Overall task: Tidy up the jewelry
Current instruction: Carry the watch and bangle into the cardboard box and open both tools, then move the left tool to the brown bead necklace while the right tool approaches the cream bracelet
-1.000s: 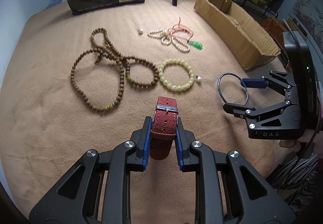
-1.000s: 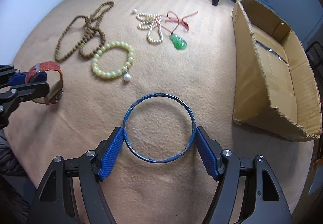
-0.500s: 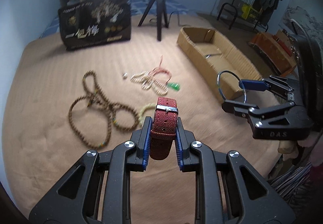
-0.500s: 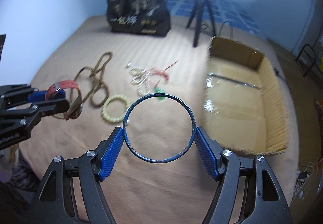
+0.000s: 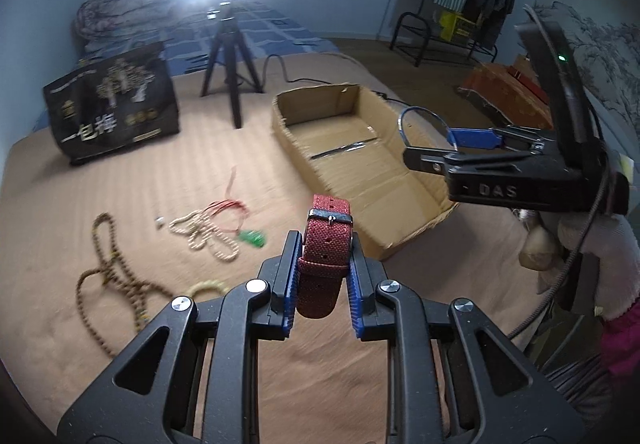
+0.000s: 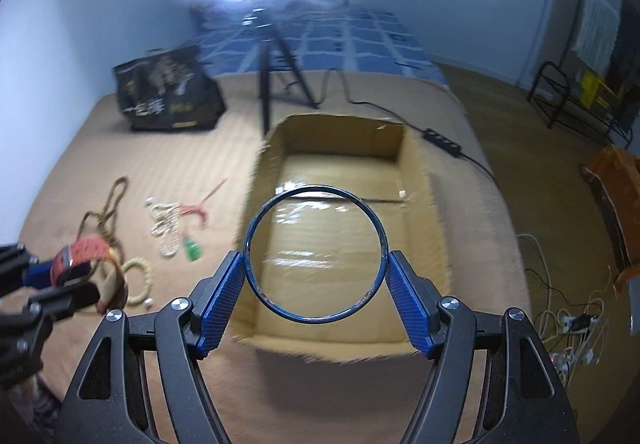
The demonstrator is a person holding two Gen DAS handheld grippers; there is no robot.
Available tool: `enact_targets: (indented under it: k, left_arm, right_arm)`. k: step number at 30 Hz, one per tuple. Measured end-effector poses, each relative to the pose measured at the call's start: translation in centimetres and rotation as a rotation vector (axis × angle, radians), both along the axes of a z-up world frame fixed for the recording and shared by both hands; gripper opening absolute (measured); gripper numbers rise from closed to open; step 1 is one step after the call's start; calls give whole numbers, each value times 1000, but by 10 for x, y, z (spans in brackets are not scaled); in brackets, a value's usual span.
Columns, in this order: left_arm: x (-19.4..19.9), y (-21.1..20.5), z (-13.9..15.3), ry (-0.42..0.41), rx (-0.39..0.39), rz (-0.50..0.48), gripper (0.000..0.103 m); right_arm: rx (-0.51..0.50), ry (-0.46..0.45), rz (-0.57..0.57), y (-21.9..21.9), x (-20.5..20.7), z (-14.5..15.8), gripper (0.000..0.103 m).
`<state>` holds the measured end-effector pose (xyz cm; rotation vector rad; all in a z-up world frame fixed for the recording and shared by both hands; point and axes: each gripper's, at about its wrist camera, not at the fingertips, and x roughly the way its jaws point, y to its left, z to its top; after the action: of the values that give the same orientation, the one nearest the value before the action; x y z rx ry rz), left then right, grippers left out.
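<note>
Two hand-held grippers pinch jewelry. Left hand-held gripper [image 5: 323,284] clamps a red watch strap [image 5: 325,256]. Right hand-held gripper [image 6: 316,276] grips a blue bangle [image 6: 315,254] above the cardboard box [image 6: 420,244].

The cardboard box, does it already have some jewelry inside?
No, the cardboard box shows only its bare taped floor; the blue ring hangs above it.

Your left tongs [image 5: 322,286] held the watch strap [image 5: 325,259] above the bed [image 5: 120,172], left of the cardboard box [image 6: 344,228]. Your right tongs [image 6: 316,294] held the bangle [image 6: 316,254] over that box's near end. Left of the box, the pearl strand [image 5: 204,234] lay on the bed, with the bead necklace [image 5: 116,284] further left. Behind them stood the bag [image 5: 114,110], and the tripod [image 5: 230,52] to its right.
</note>
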<state>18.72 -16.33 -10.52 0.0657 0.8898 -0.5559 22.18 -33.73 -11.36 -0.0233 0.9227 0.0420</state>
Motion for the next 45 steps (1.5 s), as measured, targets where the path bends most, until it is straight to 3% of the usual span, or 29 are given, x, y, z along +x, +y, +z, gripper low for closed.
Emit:
enact_targets:
  k: [8,22,29,32,45]
  left_arm:
    - [21,-42,-3,6,-49,-22,20]
    - [35,-79,-23,38,-48,-56,20]
    - [33,-84,-20,19,-44,-71,21]
    - [31,-83,-20,11,-34,-68,31]
    - [18,-60,-6,-27,-6,-57,31]
  right_arm:
    - [24,4,-63,-31,25,-3,72]
    - [71,32,-112,-54,50,-21,72]
    - [93,28,-120,-56,52,-21,72]
    - [85,26,-135,-58,51,-20,73]
    - [52,2,-152,-52,40,-7,74]
